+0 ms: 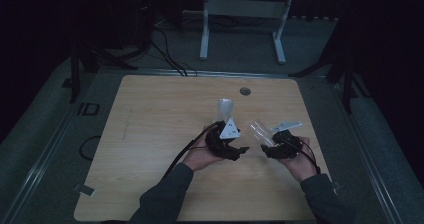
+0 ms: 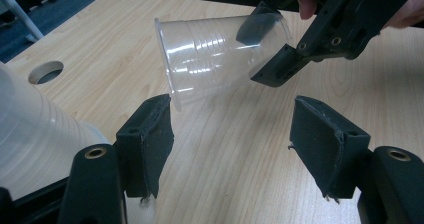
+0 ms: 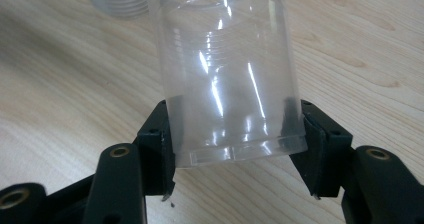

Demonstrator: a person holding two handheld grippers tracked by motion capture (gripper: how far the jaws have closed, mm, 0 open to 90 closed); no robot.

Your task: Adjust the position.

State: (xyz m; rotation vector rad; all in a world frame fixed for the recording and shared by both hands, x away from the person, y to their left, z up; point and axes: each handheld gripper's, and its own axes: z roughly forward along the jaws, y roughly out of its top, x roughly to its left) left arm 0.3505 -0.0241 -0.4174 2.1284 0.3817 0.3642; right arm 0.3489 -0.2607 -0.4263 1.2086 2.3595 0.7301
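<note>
A clear plastic cup (image 1: 260,131) hangs tilted over the table, mouth toward the left hand, and my right gripper (image 1: 268,143) is shut on its base. In the right gripper view the pads press both sides of the cup (image 3: 225,74) near its bottom rim. My left gripper (image 1: 240,150) sits just left of it; in its own view the left gripper (image 2: 232,109) has its jaws apart with bare wood between them, below the cup (image 2: 215,54). A stack of clear cups (image 1: 226,109) stands upright behind the left hand and looms beside the left jaw as a pale cup stack (image 2: 30,134).
The wooden table (image 1: 150,134) has a round cable hole (image 1: 244,91) near its far edge. On the dark floor beyond it stand a white metal frame (image 1: 245,14) and loose cables (image 1: 165,54). A cable trails from the left gripper toward the table's front.
</note>
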